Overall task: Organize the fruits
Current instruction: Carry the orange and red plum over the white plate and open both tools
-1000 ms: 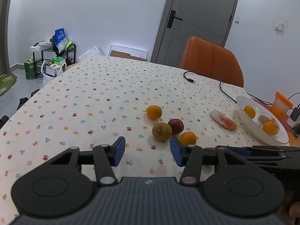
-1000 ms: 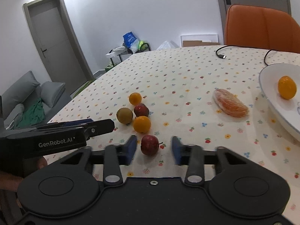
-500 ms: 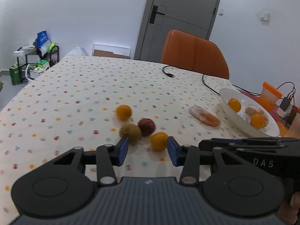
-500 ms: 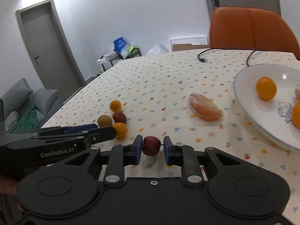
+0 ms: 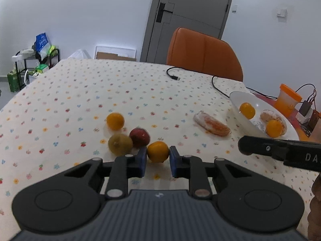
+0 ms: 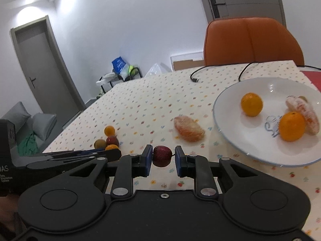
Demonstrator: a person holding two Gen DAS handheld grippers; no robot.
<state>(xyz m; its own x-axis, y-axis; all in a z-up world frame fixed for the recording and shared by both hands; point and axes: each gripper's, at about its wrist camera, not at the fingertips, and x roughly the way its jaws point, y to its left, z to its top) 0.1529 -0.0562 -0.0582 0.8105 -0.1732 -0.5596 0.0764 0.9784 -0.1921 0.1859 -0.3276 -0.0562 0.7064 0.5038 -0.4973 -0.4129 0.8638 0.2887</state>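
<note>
Right gripper (image 6: 162, 156) clamping red apple (image 6: 162, 155), stem pointing sideways toward right pad, left gripper (image 5: 157, 158) closed around orange (image 5: 157, 151), round, no clear axis

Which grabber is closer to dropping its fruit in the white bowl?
Probably the right. The right gripper holds a red apple with the white bowl just ahead to its right. The left gripper is only closing around an orange down on the tablecloth, farther away.

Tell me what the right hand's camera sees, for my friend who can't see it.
The right gripper holds a small red fruit above a flowery tablecloth. To its right, a white plate carries two oranges and a peeled piece.
</note>
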